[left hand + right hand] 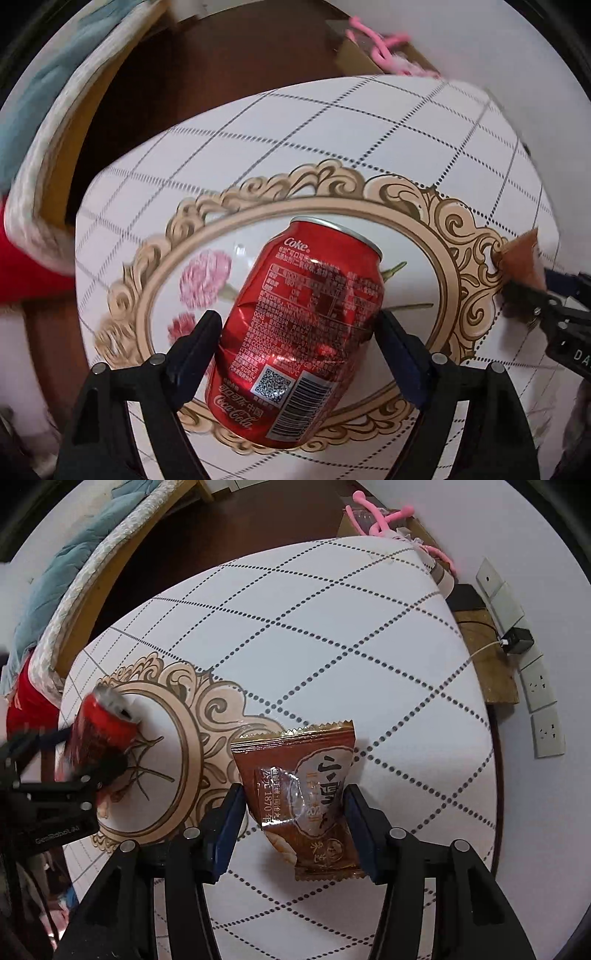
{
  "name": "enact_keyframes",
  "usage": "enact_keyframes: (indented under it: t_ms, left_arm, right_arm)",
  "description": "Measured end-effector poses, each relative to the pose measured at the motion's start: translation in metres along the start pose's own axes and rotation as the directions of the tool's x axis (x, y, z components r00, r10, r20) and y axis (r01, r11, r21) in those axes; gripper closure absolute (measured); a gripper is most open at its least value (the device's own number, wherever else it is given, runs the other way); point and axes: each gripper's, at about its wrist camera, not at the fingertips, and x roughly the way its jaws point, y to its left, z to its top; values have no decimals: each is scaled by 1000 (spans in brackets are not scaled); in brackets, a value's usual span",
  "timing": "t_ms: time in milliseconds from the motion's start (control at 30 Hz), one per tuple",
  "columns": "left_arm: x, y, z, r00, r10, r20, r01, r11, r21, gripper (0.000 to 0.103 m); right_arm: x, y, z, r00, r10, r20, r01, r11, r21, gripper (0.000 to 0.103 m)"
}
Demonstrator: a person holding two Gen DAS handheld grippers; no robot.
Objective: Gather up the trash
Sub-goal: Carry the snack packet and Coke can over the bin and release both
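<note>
A dented red Coca-Cola can (299,328) sits between the fingers of my left gripper (295,328), which is shut on it above the white patterned table (369,129). The can also shows blurred in the right wrist view (99,731), held by the left gripper (88,760). A brown snack wrapper (306,797) sits between the fingers of my right gripper (295,812), which is shut on it over the table (332,627). The right gripper (517,280) with the wrapper (521,258) shows at the right edge of the left wrist view.
A bed with a blue blanket (70,561) stands at the far left, with something red (26,705) at its foot. A pink cord (380,520) lies on a box beyond the table. Wall sockets (539,686) and a charger (517,640) are at the right.
</note>
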Motion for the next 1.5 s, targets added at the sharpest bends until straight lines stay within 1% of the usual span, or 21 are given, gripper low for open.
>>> enact_keyframes:
  t_ms: [67, 233, 267, 400, 433, 500, 533, 600, 633, 667, 733, 867, 1067, 1233, 1367, 1400, 1500]
  left_arm:
    - [0, -5, -4, 999, 14, 30, -14, 1000, 14, 19]
    - [7, -19, -6, 999, 36, 38, -37, 999, 25, 18]
    - [13, -12, -1, 998, 38, 39, -39, 999, 26, 19]
    - [13, -23, -2, 997, 54, 55, -55, 998, 17, 20]
    - [16, -5, -3, 996, 59, 59, -60, 998, 10, 20]
    - [7, 3, -17, 994, 76, 81, -76, 997, -8, 20]
    - [1, 6, -22, 992, 80, 92, -79, 997, -16, 20]
    - [-11, 8, -31, 990, 81, 119, -77, 996, -37, 20]
    - [-20, 13, -39, 987, 91, 132, -85, 995, -46, 20]
    - [-24, 16, -39, 984, 101, 149, -94, 994, -56, 20]
    - [-39, 22, -53, 978, 107, 181, -93, 992, -83, 20]
    - [-68, 39, -83, 968, 108, 226, -79, 988, -136, 20]
    - [-121, 75, -127, 956, 94, 278, -37, 978, -204, 20]
    - [-166, 110, -163, 935, 118, 334, -29, 965, -261, 20]
    - [-199, 148, -195, 915, 172, 365, -53, 948, -314, 20]
    - [-207, 161, -206, 909, 193, 370, -63, 940, -335, 20]
    - [-225, 197, -234, 898, 234, 373, -77, 917, -391, 20]
  right_arm:
    - [0, 4, -1, 1000, 6, -3, -6, 1000, -7, 46]
    - [3, 9, -1, 1000, -25, -7, 25, 999, -26, 44]
    - [3, 11, -1, 999, -32, -8, 32, 999, -26, 44]
    - [5, 17, -2, 998, -66, -7, 65, 997, -37, 44]
    - [5, 18, -3, 997, -75, -4, 75, 996, -40, 44]
    - [5, 22, -4, 995, -100, 4, 100, 994, -47, 47]
    - [5, 24, -5, 993, -121, 10, 121, 991, -54, 51]
    - [4, 27, -8, 990, -140, 22, 142, 988, -61, 54]
    - [4, 27, -11, 991, -134, 24, 135, 989, -56, 55]
    - [3, 28, -13, 991, -128, 26, 129, 990, -51, 56]
    - [-1, 30, -22, 993, -110, 35, 112, 993, -44, 57]
    - [-14, 44, -44, 995, -74, 68, 78, 996, -54, 57]
    - [-46, 81, -82, 993, 1, 115, 12, 994, -108, 58]
    - [-83, 130, -110, 985, 95, 145, -68, 981, -183, 61]
    - [-110, 179, -128, 973, 161, 166, -115, 959, -259, 62]
    - [-116, 192, -132, 969, 179, 168, -128, 952, -276, 63]
    - [-129, 235, -145, 960, 224, 170, -159, 931, -329, 64]
